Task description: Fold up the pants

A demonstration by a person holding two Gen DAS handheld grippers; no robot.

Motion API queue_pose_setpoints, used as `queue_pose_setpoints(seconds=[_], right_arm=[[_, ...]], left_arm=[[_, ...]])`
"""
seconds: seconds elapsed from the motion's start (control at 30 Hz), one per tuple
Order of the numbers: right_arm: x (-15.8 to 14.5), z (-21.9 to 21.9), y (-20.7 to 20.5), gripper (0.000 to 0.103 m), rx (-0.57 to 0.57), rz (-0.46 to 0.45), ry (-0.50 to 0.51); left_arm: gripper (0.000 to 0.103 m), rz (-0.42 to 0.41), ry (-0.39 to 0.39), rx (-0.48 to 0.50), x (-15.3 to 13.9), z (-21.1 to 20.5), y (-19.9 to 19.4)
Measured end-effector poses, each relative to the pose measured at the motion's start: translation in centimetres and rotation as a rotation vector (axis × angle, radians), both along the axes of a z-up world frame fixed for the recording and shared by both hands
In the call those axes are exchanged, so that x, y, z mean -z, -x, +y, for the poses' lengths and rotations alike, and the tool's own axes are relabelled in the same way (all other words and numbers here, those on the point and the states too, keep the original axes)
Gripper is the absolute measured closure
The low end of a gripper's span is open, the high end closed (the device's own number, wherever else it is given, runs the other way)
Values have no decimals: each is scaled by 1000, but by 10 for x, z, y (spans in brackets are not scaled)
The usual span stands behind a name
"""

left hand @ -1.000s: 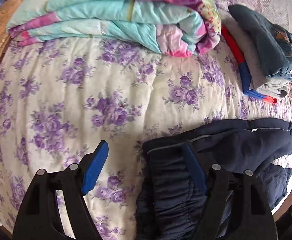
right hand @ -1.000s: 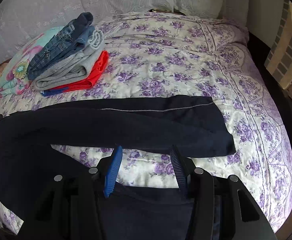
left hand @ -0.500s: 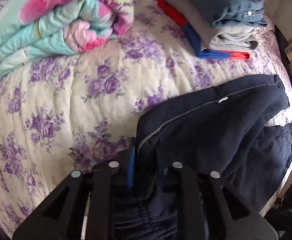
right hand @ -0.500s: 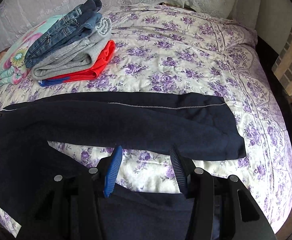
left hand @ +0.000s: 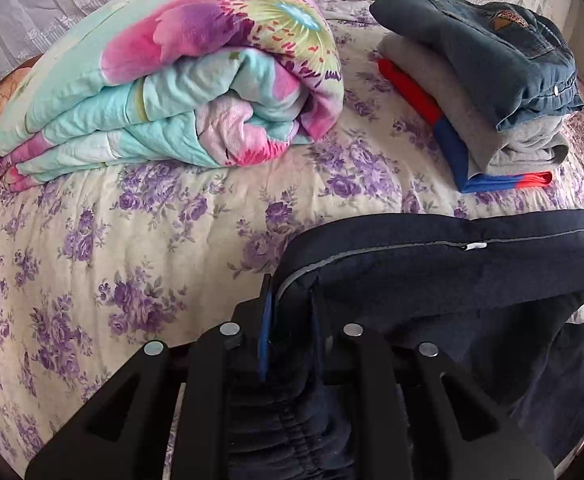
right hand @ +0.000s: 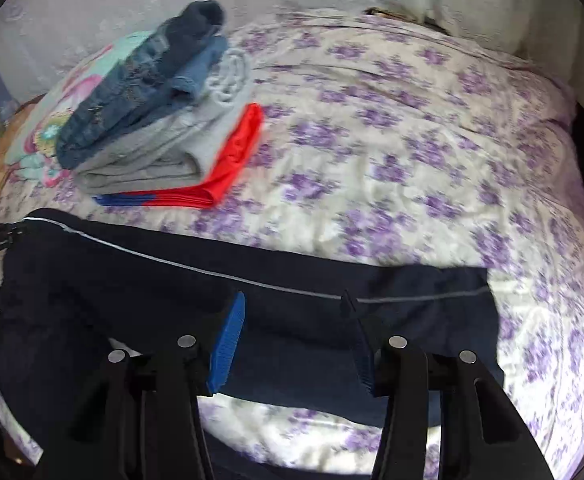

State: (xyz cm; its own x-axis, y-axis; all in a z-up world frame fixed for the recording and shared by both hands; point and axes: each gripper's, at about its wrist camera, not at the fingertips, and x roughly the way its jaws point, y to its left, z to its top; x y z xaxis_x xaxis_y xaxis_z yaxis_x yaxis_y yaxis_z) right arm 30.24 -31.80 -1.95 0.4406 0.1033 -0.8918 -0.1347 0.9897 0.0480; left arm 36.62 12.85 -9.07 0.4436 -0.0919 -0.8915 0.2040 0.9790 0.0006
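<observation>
Our left gripper (left hand: 289, 332) has its fingers pressed onto the waistband corner of the navy pants (left hand: 432, 276), the elastic bunched between and behind them. Our right gripper (right hand: 296, 344) holds its fingers spread, hovering above 1 trouser leg that stretches across the floral bed (right hand: 412, 152) just ahead of the tips. Beyond the fingers sits a stack of folded clothes (right hand: 151, 120); left of it, a rolled quilt (left hand: 171, 80). A small white tag (left hand: 475, 245) on the side seam is unreadable.
</observation>
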Motion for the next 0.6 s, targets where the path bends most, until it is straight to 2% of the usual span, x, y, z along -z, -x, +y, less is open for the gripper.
queue_pose_setpoints(seconds=[0.1, 0.2, 0.27, 0.33, 0.43, 0.5, 0.6], right_arm=[[3, 71, -31, 53, -174, 1, 46], [14, 154, -51, 53, -365, 12, 98], [27, 205, -59, 53, -480, -4, 178], [44, 242, -68, 53, -542, -9, 275], [65, 269, -81, 55, -599, -9, 357], [75, 275, -88, 67, -629, 20, 359], [83, 276, -97, 65, -641, 45, 347]], left_arm=[[87, -22, -12, 4, 2, -2, 2], [87, -26, 30, -5, 4, -1, 2], [87, -27, 52, -5, 5, 2, 2], [87, -31, 66, 1, 4, 3, 1], [86, -32, 90, 4, 4, 5, 2], [86, -32, 101, 10, 4, 10, 5], [86, -32, 114, 19, 6, 14, 4]])
